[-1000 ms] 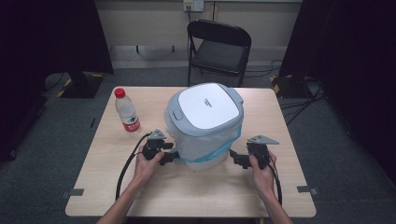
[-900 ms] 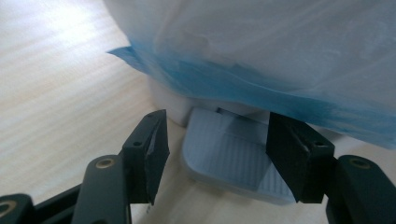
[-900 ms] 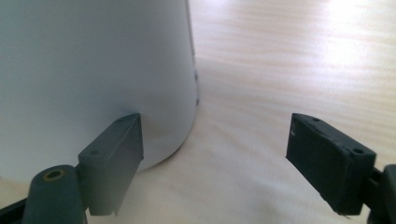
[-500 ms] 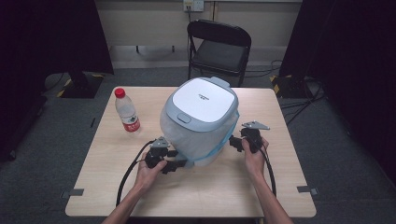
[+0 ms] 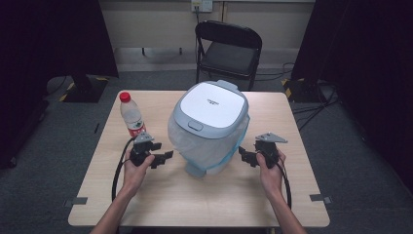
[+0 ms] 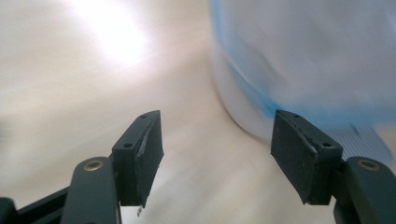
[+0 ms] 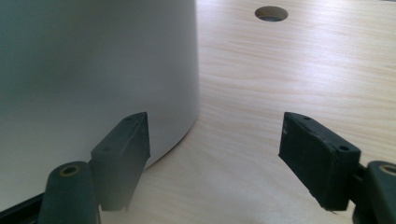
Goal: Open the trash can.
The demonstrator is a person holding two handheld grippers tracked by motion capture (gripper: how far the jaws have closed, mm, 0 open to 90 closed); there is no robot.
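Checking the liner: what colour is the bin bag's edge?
Blue, on the translucent bin bag; clearest in the high view.

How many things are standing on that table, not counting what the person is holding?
2: a lidded bin in the middle, and a water bottle near the table's far left corner.

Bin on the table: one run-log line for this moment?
bin: on table, lid shut, bag hanging out | left gripper: open, beside bin | right gripper: open, beside bin | bottle: upright
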